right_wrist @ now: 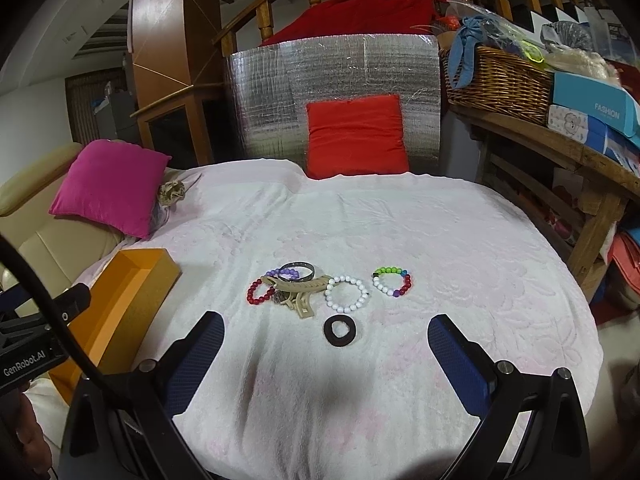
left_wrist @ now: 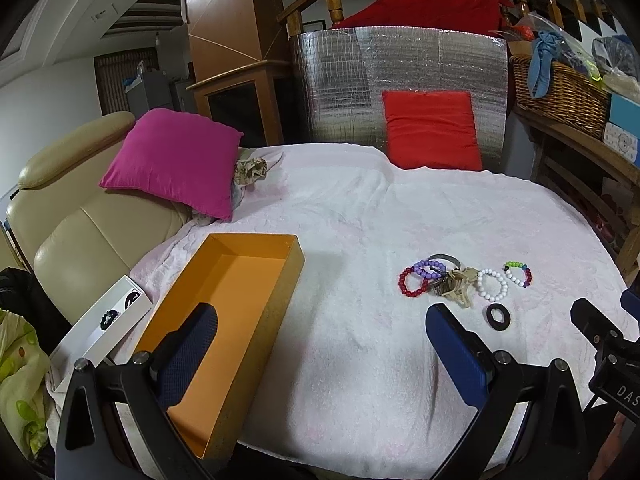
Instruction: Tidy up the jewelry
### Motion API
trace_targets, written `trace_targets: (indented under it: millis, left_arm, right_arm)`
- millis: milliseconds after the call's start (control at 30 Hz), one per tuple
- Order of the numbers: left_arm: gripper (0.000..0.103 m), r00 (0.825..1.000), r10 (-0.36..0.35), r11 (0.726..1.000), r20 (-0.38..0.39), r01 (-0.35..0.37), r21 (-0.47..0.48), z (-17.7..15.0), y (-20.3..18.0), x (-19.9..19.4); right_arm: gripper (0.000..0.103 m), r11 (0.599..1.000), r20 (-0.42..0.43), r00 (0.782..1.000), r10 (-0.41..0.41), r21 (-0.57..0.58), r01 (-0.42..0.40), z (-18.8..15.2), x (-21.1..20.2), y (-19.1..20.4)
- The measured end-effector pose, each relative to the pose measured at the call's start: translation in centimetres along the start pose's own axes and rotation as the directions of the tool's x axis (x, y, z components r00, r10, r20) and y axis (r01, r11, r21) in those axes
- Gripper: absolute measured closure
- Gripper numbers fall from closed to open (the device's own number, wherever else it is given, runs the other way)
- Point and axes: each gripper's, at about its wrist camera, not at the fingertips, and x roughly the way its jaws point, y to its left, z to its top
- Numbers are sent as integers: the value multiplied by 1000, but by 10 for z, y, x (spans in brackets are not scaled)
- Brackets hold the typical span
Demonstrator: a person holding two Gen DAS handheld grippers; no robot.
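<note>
Left gripper (left_wrist: 320, 328): jaws wide, "GenRobot.AI" on body
Right gripper (right_wrist: 326, 338): jaws wide
Blue box (right_wrist: 592, 98), far right: "FASHION"
Bracelets (right_wrist: 346, 294): right of orange box (left_wrist: 256, 280)

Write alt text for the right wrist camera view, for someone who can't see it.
Open right tongs hover over a white blanket facing a cluster of beaded bracelets, a beige hair clip and a black ring; an open orange box sits left.

Four beaded bracelets (right_wrist: 347, 294); one metal bangle (right_wrist: 297, 271); one beige plastic hair claw (right_wrist: 302, 292); one black flat ring (right_wrist: 341, 330); one orange open cardboard box (left_wrist: 256, 280); two cushions (right_wrist: 356, 136).
</note>
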Motion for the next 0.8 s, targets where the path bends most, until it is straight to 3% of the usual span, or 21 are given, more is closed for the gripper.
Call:
trace_targets:
  millis: [467,800]
  left_arm:
    - [0,999,9,1000,-31,-8,17,5,-17,25]
    - [0,999,14,1000,-31,-13,12,6,-15,26]
  right_arm:
    - [0,996,-29,1000,-10,85,12,7,34,-36]
    - [0,998,-19,1000,-4,66,5,8,35,-33]
